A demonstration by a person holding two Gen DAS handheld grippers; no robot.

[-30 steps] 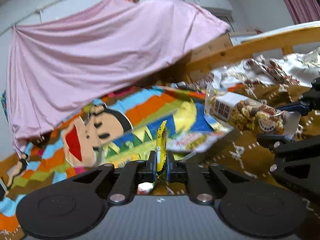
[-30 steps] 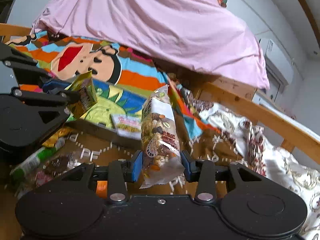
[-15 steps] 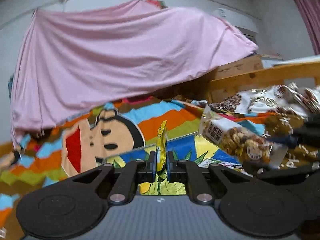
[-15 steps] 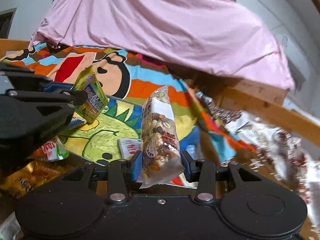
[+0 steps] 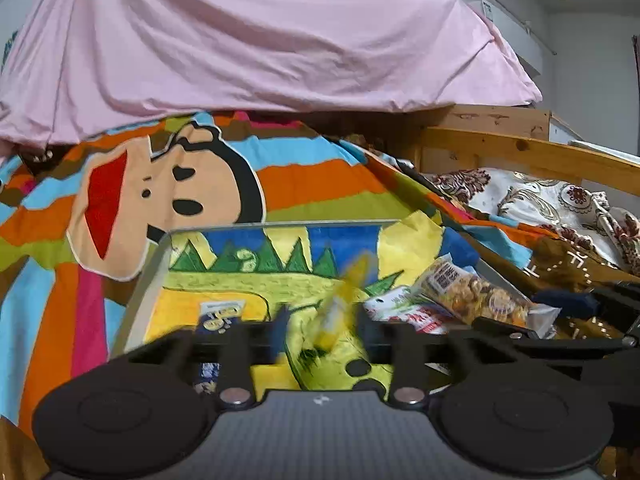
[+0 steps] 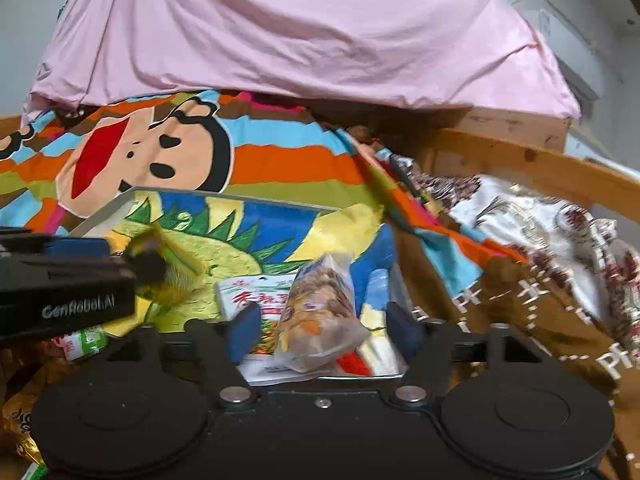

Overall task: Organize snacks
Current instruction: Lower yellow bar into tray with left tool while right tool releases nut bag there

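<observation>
Over a shallow metal tray (image 6: pixel 104 211), both claws just opened, loosing a yellow packet (image 5: pixel 340 304) and crinkly nut bag (image 6: pixel 320 312).

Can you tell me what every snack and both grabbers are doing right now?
left gripper: jaws apart, just been opening.
yellow packet: blurred, between the left jaws, let go.
right gripper: jaws apart, just been opening.
nut bag: between the right jaws, no longer pinched.
red and white packet: lying flat in the tray.
tray: sitting on the striped blanket, holding snacks.
</observation>
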